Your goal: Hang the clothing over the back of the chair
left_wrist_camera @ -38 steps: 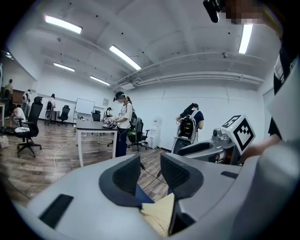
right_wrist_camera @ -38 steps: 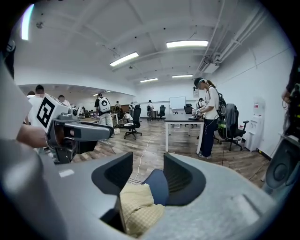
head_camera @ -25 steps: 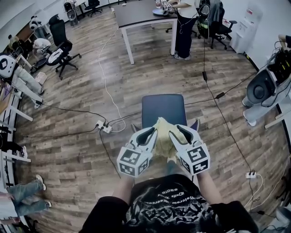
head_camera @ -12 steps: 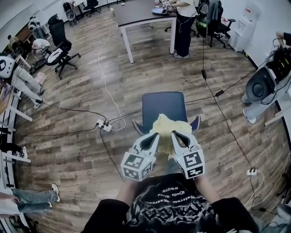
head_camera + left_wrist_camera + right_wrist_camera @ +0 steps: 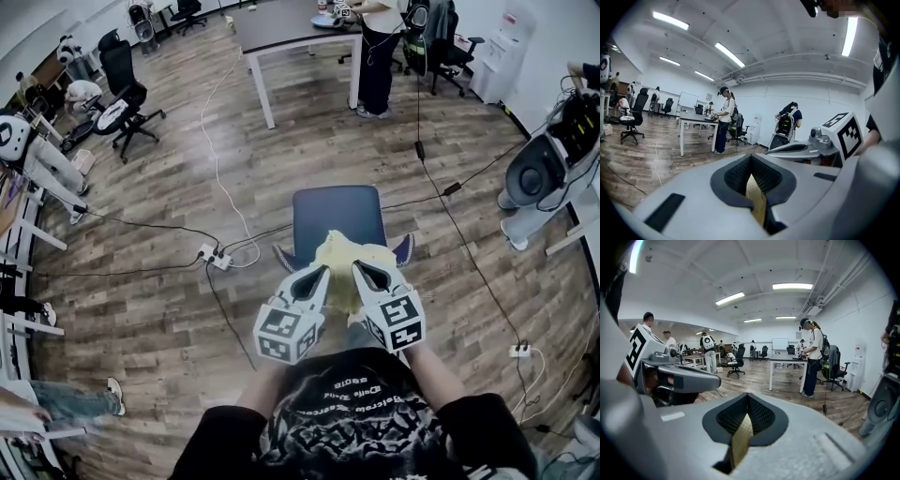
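In the head view a yellow garment (image 5: 345,267) is bunched at the near edge of a blue chair (image 5: 337,217), directly in front of me. My left gripper (image 5: 318,275) is shut on the garment's left side, and my right gripper (image 5: 362,272) is shut on its right side. A strip of yellow cloth (image 5: 757,199) is pinched between the closed jaws of the left gripper (image 5: 758,190) in the left gripper view. The right gripper view shows a similar yellow fold (image 5: 740,439) clamped in the right gripper (image 5: 743,430). The garment hides the chair's near edge.
Cables and a power strip (image 5: 217,263) lie on the wooden floor left of the chair, and another strip (image 5: 517,352) lies to the right. A dark table (image 5: 286,28) with a person (image 5: 380,56) stands beyond. Office chairs (image 5: 127,98) stand at left and grey equipment (image 5: 544,178) at right.
Both grippers' jaws have closed onto the yellow garment, and the two grippers sit slightly closer together and lower. The garment stays bunched at the chair's near edge.
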A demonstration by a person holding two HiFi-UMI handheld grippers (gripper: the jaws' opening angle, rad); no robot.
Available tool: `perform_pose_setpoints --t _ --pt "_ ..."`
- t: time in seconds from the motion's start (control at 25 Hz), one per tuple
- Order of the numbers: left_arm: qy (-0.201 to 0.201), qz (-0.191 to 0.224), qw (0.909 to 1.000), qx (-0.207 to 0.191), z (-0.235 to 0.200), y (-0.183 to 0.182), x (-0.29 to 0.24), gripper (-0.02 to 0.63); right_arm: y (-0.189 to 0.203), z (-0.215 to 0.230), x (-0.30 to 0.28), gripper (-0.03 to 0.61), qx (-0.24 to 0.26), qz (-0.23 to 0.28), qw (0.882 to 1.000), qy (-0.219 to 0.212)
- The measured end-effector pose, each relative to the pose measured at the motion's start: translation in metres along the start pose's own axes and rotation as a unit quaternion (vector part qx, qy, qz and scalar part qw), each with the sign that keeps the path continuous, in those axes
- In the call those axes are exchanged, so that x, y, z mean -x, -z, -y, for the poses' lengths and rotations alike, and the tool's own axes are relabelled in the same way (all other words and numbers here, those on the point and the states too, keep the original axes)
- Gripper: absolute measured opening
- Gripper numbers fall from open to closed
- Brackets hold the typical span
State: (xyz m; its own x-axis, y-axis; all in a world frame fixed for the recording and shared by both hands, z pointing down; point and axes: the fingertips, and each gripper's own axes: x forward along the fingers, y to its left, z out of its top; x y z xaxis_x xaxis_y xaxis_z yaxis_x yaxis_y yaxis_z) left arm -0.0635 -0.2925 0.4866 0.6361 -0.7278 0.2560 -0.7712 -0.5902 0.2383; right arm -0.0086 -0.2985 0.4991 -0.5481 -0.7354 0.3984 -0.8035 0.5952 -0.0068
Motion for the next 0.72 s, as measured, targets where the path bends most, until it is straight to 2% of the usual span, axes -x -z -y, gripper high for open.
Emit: perform_pose_setpoints --t 0.08,0.24,0.44,0.72 --pt "0.005 0.001 1.0 -0.005 0.002 -0.001 -0.002 0.011 -0.003 -0.001 -0.001 0.005 0.009 0.002 1.0 -0.026" --pt "0.018 0.007 0.9998 0.005 -0.001 -0.005 0.0 0.011 -0.005 -0.011 -0.002 0.005 0.081 -0.016 0.994 -0.07" --pt "0.011 -0.001 0.9999 -0.005 -0.01 -0.007 0.002 0.011 -0.013 -0.015 0.002 0.005 0.115 -0.029 0.987 -0.109" --pt "0.001 0.01 0.9999 -0.006 -0.018 -0.008 -0.005 0.011 -0.024 0.011 -0.006 0.005 0.116 -0.024 0.987 -0.105"
